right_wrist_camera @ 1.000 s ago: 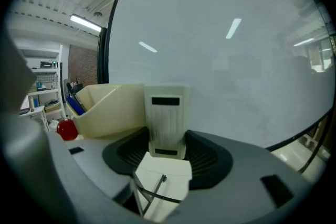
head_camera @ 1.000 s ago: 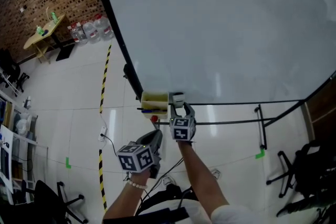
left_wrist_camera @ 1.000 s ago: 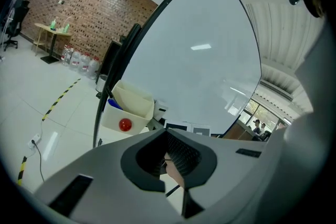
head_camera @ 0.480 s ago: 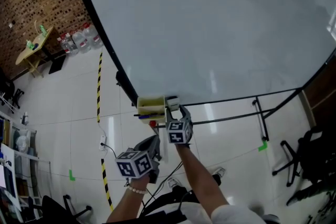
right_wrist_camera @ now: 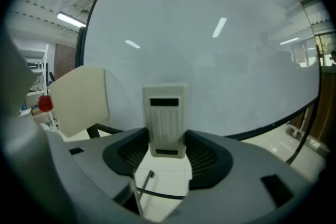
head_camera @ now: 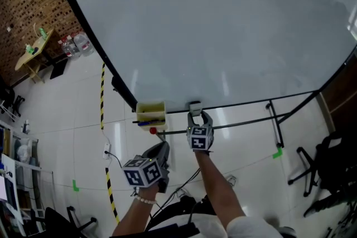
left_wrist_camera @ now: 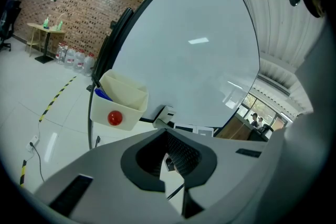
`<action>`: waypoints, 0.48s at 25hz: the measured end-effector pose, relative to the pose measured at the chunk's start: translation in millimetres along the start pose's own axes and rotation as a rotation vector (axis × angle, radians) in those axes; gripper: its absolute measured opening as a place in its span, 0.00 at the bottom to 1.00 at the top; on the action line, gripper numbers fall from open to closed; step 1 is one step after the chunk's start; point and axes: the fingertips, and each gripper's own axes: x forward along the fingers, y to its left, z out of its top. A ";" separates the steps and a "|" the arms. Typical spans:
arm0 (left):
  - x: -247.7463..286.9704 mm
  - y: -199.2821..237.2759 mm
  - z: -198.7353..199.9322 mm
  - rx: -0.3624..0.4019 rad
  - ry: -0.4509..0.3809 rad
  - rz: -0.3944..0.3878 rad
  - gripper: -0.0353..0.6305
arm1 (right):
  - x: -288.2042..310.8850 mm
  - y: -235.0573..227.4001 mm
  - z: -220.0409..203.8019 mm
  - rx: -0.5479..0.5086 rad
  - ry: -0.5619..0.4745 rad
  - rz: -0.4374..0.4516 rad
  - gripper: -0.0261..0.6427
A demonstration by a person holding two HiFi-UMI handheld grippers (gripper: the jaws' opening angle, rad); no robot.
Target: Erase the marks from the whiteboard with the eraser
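Note:
The large whiteboard (head_camera: pixel 223 25) fills the upper head view; I see no distinct marks on it, only light reflections. My right gripper (head_camera: pixel 196 115) is shut on the cream ribbed eraser (head_camera: pixel 194 106), which sits at the board's lower edge. In the right gripper view the eraser (right_wrist_camera: pixel 167 118) stands upright between the jaws against the whiteboard (right_wrist_camera: pixel 210 60). A pale yellow tray (head_camera: pixel 150 108) hangs on the frame just left of it. My left gripper (head_camera: pixel 162 147) hangs lower and to the left, shut and holding nothing, its pads (left_wrist_camera: pixel 181 157) close together.
The tray (left_wrist_camera: pixel 123 93) holds a blue marker and has a red ball (left_wrist_camera: pixel 115 118) on its front. The board's black stand bar (head_camera: pixel 245 124) runs to the right. Yellow-black floor tape (head_camera: pixel 102 97), water bottles (head_camera: pixel 78 44), a small table (head_camera: pixel 33 47) and an office chair (head_camera: pixel 329 170) surround it.
My right gripper has carried the eraser rightward along the board's lower edge, away from the tray. The left gripper has stayed low. The head view has shifted slightly.

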 end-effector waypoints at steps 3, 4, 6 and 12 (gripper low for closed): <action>15.8 -14.9 -5.3 0.037 0.012 0.027 0.05 | -5.3 -31.9 -1.7 0.000 -0.002 -0.004 0.41; 23.7 -20.0 -6.3 0.058 0.020 0.046 0.05 | -6.8 -45.0 -1.4 0.004 -0.003 -0.007 0.41; 41.1 -31.9 -7.2 0.090 0.032 0.085 0.05 | -10.3 -69.6 0.4 0.011 -0.005 -0.005 0.41; 95.7 -93.9 -6.2 0.117 0.024 0.120 0.05 | -23.6 -133.6 2.8 -0.009 0.010 0.033 0.41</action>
